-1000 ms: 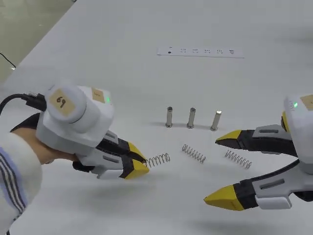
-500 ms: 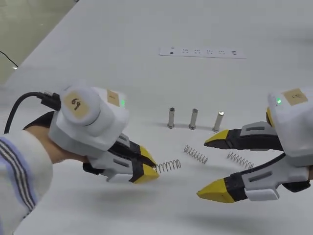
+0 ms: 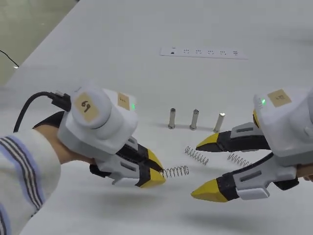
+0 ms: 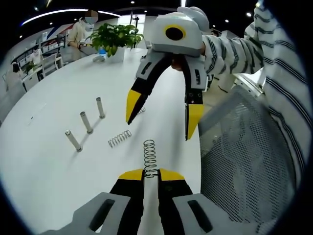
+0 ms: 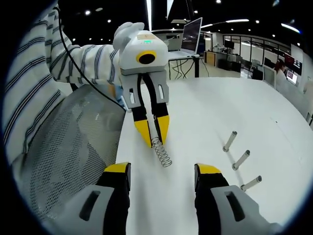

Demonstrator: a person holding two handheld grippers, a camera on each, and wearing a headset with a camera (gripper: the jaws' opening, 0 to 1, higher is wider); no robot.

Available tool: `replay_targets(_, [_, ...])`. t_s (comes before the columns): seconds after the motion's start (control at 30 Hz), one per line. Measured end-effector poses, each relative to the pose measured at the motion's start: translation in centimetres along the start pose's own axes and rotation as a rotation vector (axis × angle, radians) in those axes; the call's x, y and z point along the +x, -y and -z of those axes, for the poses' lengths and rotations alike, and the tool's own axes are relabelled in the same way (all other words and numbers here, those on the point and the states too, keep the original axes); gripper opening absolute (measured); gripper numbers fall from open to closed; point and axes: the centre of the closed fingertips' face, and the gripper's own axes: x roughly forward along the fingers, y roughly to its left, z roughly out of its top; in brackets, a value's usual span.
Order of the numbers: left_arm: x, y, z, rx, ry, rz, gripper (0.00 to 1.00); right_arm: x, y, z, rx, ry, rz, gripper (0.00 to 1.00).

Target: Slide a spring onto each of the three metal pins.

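Nearby, pinched spring (image 3: 175,172), loose springs (image 3: 196,155), pins (image 3: 194,119), power strip (image 3: 204,52)

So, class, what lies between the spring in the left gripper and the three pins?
One loose spring lies flat between the held spring and the pins, seen in the head view and left gripper view.

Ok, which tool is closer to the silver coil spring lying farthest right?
Right. The open right tool brackets the silver wire coil spring in the head view; the left tool, shut on another spring, is farther off to the person's left.
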Motion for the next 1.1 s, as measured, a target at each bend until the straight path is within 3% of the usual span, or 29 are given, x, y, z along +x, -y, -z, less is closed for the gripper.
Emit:
replay_targets(0.27, [0.0,0.2,0.0,0.024,-0.009,0.013,0.02,0.3,0.0,0.1,-0.010,-0.008,-0.015,0.43])
replay_targets(0.4, [0.1,0.2,-0.1,0.037,-0.011,0.016,0.02,0.5,0.0,0.2,-0.025,-0.018,-0.025,0.33])
replay_targets(0.7, [0.0,0.5,-0.1,0.060,-0.018,0.029,0.02,0.6,-0.1,-0.1,-0.045,-0.016,-0.044,0.22])
replay_targets(0.9, [-0.1,0.5,-0.5,0.100,-0.008,0.037,0.02,0.8,-0.5,0.3,-0.063,-0.031,-0.067,0.17])
replay_targets(1.1, [0.0,0.7,-0.7,0.098,0.003,0.046,0.02,1.1,-0.5,0.8,-0.067,-0.053,-0.070,0.16])
